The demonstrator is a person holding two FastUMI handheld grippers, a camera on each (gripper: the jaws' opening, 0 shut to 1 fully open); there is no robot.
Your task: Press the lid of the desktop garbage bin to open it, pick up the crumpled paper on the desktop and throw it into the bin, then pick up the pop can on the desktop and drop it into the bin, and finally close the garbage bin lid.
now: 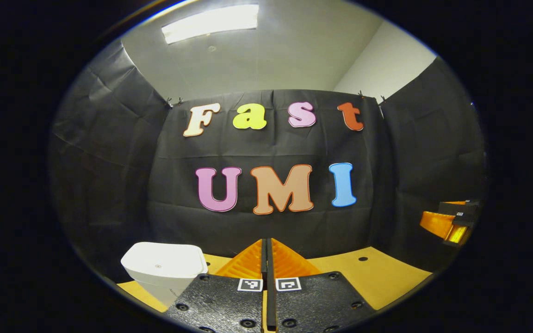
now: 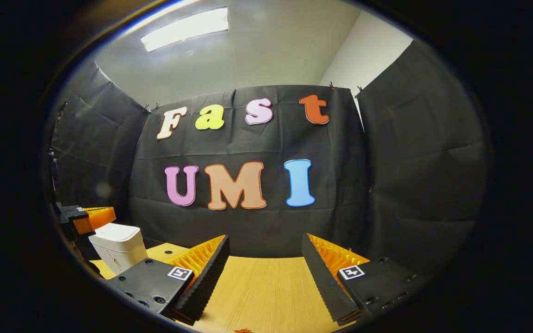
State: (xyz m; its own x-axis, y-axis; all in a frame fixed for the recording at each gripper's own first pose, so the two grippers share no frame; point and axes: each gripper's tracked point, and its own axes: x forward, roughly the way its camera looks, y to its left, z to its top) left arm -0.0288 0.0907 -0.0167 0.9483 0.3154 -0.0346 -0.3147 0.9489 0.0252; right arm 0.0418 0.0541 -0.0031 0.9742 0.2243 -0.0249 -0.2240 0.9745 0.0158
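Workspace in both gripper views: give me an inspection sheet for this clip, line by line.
Surface: light wooden desktop with small round holes, bare between the right fingers.
Job's things: white garbage bin at the left, lid down. Crumpled paper and pop can: nothing seen.
Clutter: a small reddish speck at the bottom edge of the right gripper view, too little to identify.
Grippers: left hand-held gripper shut on nothing, near the bin; right hand-held gripper open and empty.
Cables: nothing seen.
Surroundings: black cloth booth wall, white ceiling with a light panel.
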